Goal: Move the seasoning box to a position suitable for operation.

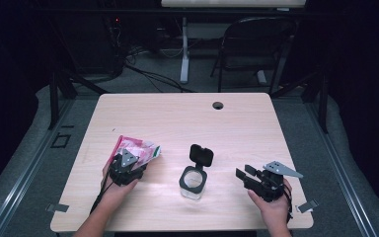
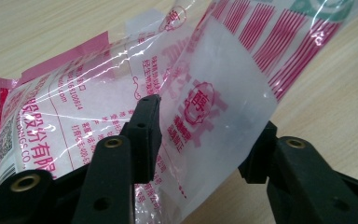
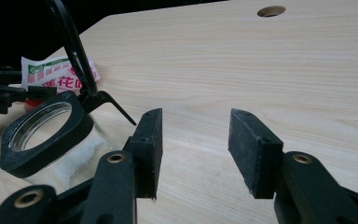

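left claw (image 1: 128,159) is set around the pink-printed pouch (image 2: 121,107) at the tabletop's (image 1: 246,123) left; film edge sits between the jaws, pad contact can't be confirmed. centre: clear jar (image 1: 193,182) stands upright, flip lid open, likely staged for pouring. right claw (image 3: 196,140) is spread, empty, parked right of the jar.

A pale wood desk (image 1: 177,118) with rounded corners stands on grey carpet (image 1: 143,81) in a dim room whose edges fall into black. A round cable hole (image 1: 218,105) sits near the desk's far edge. Beyond it a dark folding chair (image 1: 249,47) stands beside the white leg (image 1: 184,49) of another table. Black cables (image 1: 148,74) trail over the carpet there. Metal rails (image 1: 22,173) run along the floor on both sides.
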{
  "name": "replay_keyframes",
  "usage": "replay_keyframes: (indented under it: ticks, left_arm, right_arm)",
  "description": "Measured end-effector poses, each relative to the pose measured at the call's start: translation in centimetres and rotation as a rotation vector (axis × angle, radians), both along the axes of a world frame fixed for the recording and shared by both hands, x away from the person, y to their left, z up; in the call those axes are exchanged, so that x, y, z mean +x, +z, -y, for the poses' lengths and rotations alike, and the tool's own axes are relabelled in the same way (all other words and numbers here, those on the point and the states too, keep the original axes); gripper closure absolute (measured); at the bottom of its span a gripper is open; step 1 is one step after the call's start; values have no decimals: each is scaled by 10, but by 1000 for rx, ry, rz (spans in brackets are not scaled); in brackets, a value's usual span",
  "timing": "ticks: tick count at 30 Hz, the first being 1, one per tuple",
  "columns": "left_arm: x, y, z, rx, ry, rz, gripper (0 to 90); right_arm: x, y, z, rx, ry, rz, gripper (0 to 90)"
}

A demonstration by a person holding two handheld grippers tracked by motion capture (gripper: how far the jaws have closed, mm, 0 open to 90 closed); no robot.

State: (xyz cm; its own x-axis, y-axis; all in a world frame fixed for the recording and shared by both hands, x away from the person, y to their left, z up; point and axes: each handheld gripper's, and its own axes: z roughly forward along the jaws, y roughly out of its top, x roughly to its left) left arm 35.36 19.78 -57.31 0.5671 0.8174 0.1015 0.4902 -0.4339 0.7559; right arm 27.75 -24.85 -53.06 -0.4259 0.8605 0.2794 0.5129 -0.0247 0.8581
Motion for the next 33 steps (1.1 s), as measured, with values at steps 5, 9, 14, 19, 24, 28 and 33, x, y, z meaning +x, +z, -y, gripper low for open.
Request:
replay_keyframes:
  ticks: [5, 9, 14, 19, 24, 28, 33]
  left_arm:
    - [4, 1, -4, -40, 19, -11, 700]
    - [7, 2, -6, -49, 28, -23, 724]
    - [9, 2, -5, -52, 33, -27, 746]
    - [11, 2, -5, -53, 40, -34, 768]
    - [13, 2, -6, -49, 47, -41, 822]
    - [14, 3, -7, -50, 49, -42, 865]
    - [13, 6, -10, -56, 53, -37, 894]
  right_arm:
    - [-2, -2, 3, 0, -12, -8, 550]
    - [-2, -2, 4, -1, -14, -10, 550]
    - [-5, -2, 4, -5, -18, -7, 550]
    - [-5, -2, 6, -4, -21, -9, 550]
    - [-7, -2, 5, -4, -19, -5, 551]
    - [-8, -2, 7, -9, -22, -8, 553]
    - [-7, -2, 8, -3, -20, -9, 555]
